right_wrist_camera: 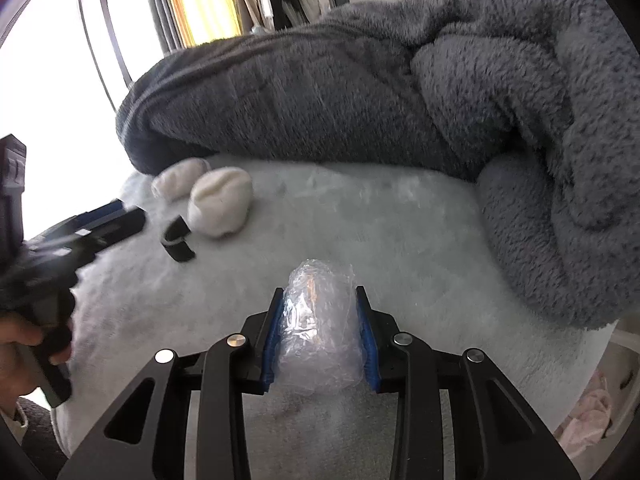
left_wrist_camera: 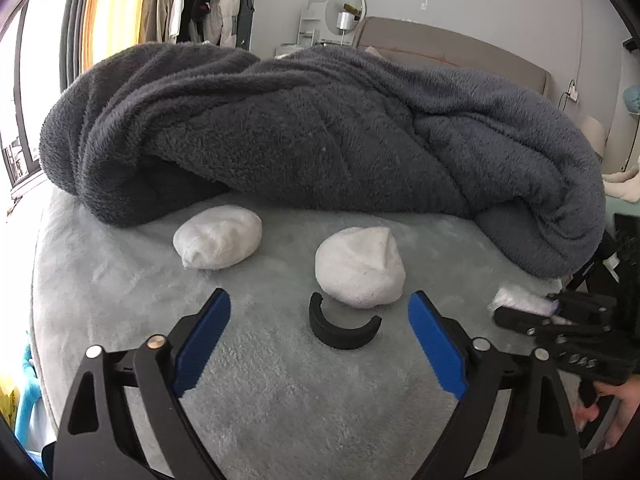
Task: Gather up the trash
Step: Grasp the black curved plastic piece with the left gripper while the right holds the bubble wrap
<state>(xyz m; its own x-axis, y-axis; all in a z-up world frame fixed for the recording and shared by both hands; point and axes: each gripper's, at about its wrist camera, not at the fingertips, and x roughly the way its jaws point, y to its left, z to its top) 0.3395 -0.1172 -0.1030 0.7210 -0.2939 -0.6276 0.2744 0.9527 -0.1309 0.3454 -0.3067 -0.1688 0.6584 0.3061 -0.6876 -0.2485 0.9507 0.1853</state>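
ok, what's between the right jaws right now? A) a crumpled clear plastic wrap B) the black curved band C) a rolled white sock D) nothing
A: in the right wrist view the right gripper has its blue pads pressed on both sides of the crumpled clear plastic wrap, while the socks and black band lie farther off on the bed.

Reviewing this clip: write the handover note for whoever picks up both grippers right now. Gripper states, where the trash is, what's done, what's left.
Right gripper: shut on the crumpled clear plastic wrap, just above the bed sheet.
Left gripper: open, empty, pointed at the black curved piece lying before the nearer white bundle; a second white bundle lies further left, by the grey blanket.
Done: wrap gripped.
Left: probably bin the wrap, then collect the black piece. No bin in view.
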